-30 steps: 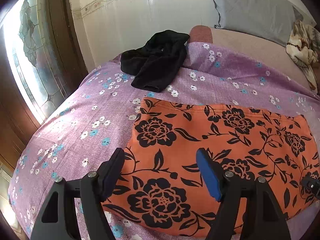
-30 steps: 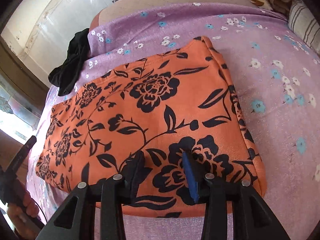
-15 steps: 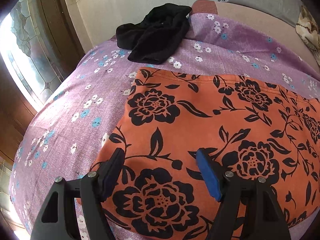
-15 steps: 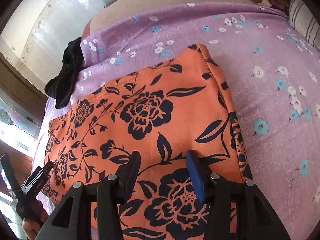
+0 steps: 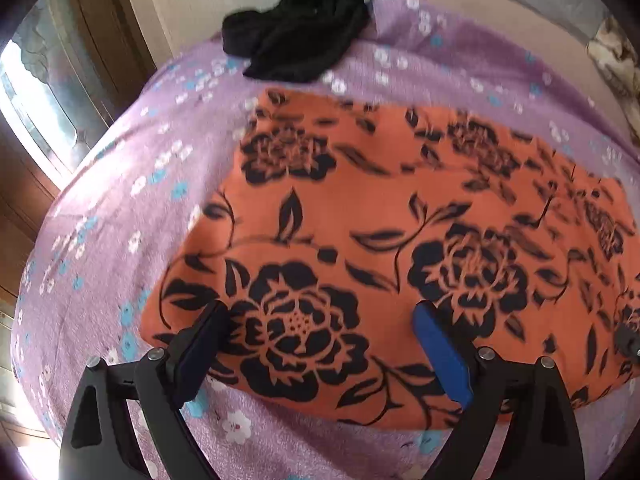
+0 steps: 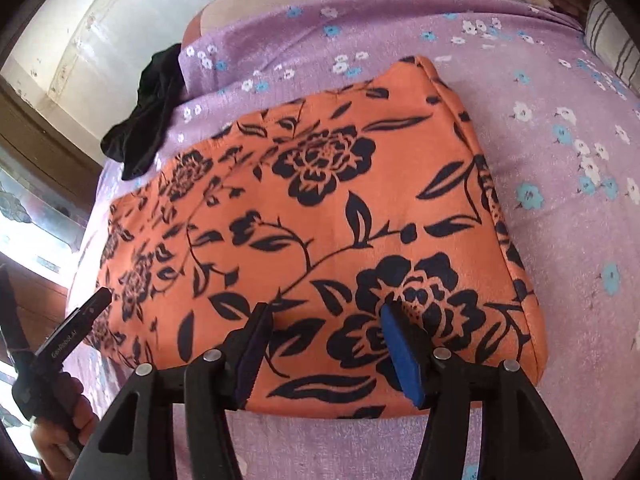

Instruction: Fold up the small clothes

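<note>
An orange garment with black flowers (image 5: 380, 216) lies flat on the purple flowered bedsheet (image 5: 120, 208); it also shows in the right wrist view (image 6: 320, 216). My left gripper (image 5: 320, 320) is open and empty, over the garment's near left corner. My right gripper (image 6: 326, 314) is open and empty, over the garment's near edge toward its right end. The left gripper and the hand holding it show at the lower left of the right wrist view (image 6: 76, 328).
A crumpled black garment (image 5: 296, 28) lies at the far edge of the bed by the wall; it also shows in the right wrist view (image 6: 148, 116). A window (image 5: 36, 92) is at the left. Pillows (image 6: 612, 44) lie at the far right.
Both grippers have drawn back toward the garment's near edge. The left gripper has shifted left, toward the near left corner. The right jaws stand slightly wider apart.
</note>
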The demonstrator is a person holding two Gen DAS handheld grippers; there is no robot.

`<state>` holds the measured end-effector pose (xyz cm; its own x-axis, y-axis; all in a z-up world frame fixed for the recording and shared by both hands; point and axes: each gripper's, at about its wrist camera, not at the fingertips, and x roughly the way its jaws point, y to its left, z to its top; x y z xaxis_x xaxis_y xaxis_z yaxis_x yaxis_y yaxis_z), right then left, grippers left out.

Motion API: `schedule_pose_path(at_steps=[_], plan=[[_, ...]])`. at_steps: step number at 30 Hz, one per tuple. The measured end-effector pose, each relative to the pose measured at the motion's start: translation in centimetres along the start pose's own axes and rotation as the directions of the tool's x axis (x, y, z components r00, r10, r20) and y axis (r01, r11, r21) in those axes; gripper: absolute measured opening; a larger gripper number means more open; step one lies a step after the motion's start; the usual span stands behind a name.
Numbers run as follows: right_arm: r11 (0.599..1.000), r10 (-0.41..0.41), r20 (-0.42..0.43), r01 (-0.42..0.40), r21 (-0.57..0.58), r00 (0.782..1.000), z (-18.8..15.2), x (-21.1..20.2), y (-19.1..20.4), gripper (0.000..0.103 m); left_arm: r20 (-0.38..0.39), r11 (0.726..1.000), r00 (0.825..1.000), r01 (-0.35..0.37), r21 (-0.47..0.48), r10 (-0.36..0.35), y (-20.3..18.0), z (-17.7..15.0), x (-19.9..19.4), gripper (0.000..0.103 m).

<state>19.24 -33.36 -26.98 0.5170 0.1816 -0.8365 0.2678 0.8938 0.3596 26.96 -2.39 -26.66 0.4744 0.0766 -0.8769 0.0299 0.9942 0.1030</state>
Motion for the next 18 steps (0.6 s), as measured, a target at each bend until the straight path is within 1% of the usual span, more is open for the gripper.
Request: schedule_pose_path(at_steps=[1, 2, 3, 4, 6, 7, 8, 10, 11, 12, 13, 14, 15, 16, 17, 18], plan=[[1.000, 0.002, 0.017, -0.002, -0.002, 1.000, -0.3, -0.4, 0.0, 0.061, 0.020, 1.000, 1.000, -0.001, 0.006, 0.001, 0.1, -0.5, -0.2, 0.094], [1.000, 0.012, 0.013, -0.013, 0.016, 1.000, -0.6, -0.9, -0.1, 0.060, 0.045, 0.999, 0.999, -0.027, 0.020, 0.026, 0.1, -0.9, -0.9, 0.094], [0.998, 0.041, 0.014, -0.041, 0.048, 0.999, -0.8, -1.5, -0.4, 0.060, 0.055, 0.997, 0.997, -0.057, 0.042, 0.055, -0.1, -1.2, -1.8, 0.094], [0.994, 0.080, 0.026, -0.082, 0.077, 0.996, -1.0, -2.3, -0.8, 0.061, 0.073, 0.996, 0.996, -0.065, 0.056, 0.061, -0.2, -1.6, -3.0, 0.094], [0.985, 0.133, 0.068, -0.139, 0.098, 0.989, -1.7, -4.3, -1.3, 0.061, 0.124, 0.998, 0.992, -0.046, 0.052, 0.040, -0.1, -2.0, -5.7, 0.094], [0.983, 0.150, 0.096, -0.159, 0.094, 0.984, -2.3, -5.4, -1.6, 0.061, 0.167, 0.998, 0.986, -0.031, 0.048, 0.022, 0.1, -2.2, -7.3, 0.094], [0.980, 0.164, 0.121, -0.175, 0.089, 0.979, -3.1, -6.4, -1.8, 0.061, 0.222, 0.999, 0.975, -0.015, 0.042, 0.006, 0.2, -2.6, -8.9, 0.094], [0.976, 0.190, 0.147, -0.203, 0.076, 0.971, -4.8, -7.8, -2.4, 0.062, 0.346, 1.000, 0.938, 0.003, 0.021, -0.010, 0.9, -4.5, -11.4, 0.095], [0.976, 0.197, 0.145, -0.208, 0.068, 0.970, -5.5, -8.2, -2.6, 0.062, 0.398, 1.000, 0.917, 0.013, 0.012, -0.016, 1.3, -6.0, -12.1, 0.098], [0.978, 0.189, 0.140, -0.200, 0.062, 0.972, -6.0, -8.6, -2.6, 0.062, 0.431, 1.000, 0.902, 0.024, 0.006, -0.024, 1.7, -7.4, -12.2, 0.100], [0.979, 0.185, 0.144, -0.194, 0.055, 0.972, -6.4, -9.0, -2.6, 0.062, 0.432, 1.000, 0.902, 0.022, -0.003, -0.019, 1.8, -8.2, -11.8, 0.101], [0.980, 0.186, 0.156, -0.195, 0.046, 0.970, -6.7, -9.3, -2.6, 0.062, 0.390, 1.000, 0.921, 0.020, -0.005, -0.016, 1.7, -7.9, -11.4, 0.101], [0.979, 0.189, 0.167, -0.198, 0.040, 0.968, -6.8, -9.6, -2.6, 0.062, 0.350, 0.998, 0.935, 0.056, 0.026, -0.062, 1.4, -7.5, -11.3, 0.101], [0.979, 0.188, 0.179, -0.199, 0.040, 0.966, -6.8, -9.7, -2.6, 0.062, 0.333, 0.992, 0.935, 0.099, 0.078, -0.119, 1.1, -7.2, -11.5, 0.101], [0.979, 0.188, 0.190, -0.200, 0.048, 0.964, -6.7, -9.6, -2.6, 0.062, 0.351, 0.989, 0.927, 0.098, 0.110, -0.131, 0.8, -7.3, -11.9, 0.101], [0.977, 0.190, 0.200, -0.206, 0.062, 0.961, -6.6, -9.6, -2.7, 0.062, 0.390, 0.991, 0.915, 0.063, 0.116, -0.104, 0.8, -7.7, -12.3, 0.101]])
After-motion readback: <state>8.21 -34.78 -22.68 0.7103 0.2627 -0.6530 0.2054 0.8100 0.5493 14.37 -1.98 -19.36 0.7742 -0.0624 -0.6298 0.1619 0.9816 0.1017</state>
